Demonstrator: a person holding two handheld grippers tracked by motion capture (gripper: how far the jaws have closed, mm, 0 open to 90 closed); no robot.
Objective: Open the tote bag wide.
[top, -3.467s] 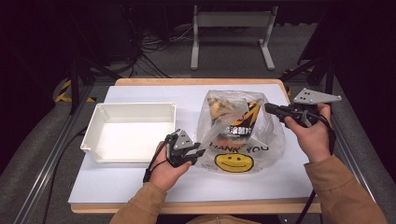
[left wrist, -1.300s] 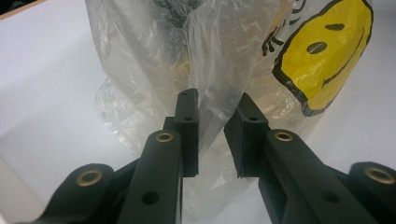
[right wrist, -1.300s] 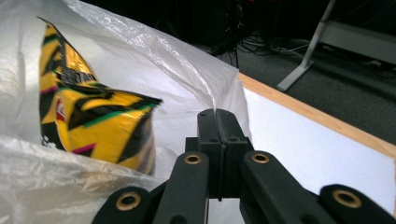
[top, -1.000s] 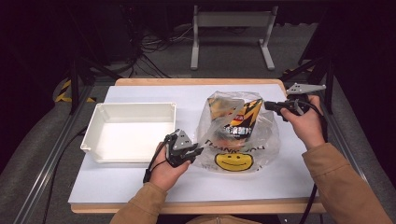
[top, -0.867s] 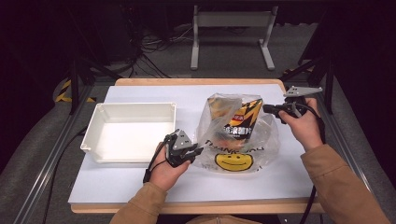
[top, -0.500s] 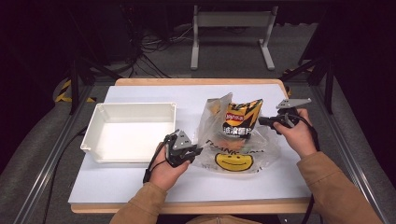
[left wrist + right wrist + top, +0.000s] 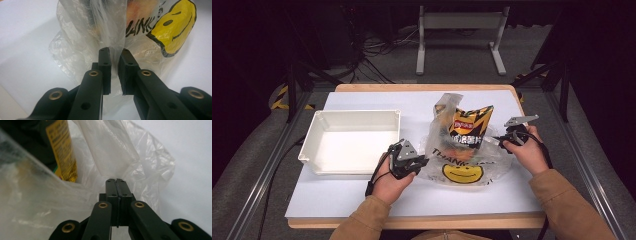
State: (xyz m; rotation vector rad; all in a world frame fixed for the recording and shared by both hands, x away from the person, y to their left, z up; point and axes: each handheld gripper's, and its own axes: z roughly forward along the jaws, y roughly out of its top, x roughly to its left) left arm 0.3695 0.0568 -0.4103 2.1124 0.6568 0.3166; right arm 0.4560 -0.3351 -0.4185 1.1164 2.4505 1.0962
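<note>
A clear plastic bag (image 7: 462, 167) with a yellow smiley face (image 7: 175, 30) lies on the white table right of centre. A black and orange snack packet (image 7: 469, 127) stands up out of its open mouth. My left gripper (image 7: 424, 161) is at the bag's left edge. Its jaws (image 7: 113, 53) are nearly together, with a bunched strip of the bag's plastic (image 7: 110, 30) pinched between the pads. My right gripper (image 7: 492, 141) is at the bag's right side, low over the table. It is shut (image 7: 116, 180) on a fold of the plastic film (image 7: 120, 150), with the packet (image 7: 61, 152) just to its left.
An empty white rectangular tray (image 7: 357, 117) sits on the left half of the table (image 7: 362, 195), close to my left hand. A metal stand and cables lie on the dark floor beyond the far edge.
My right gripper has come down toward the table with the bag's right edge in it. The bag has sagged and the snack packet stands out more. The left hand has stayed put.
</note>
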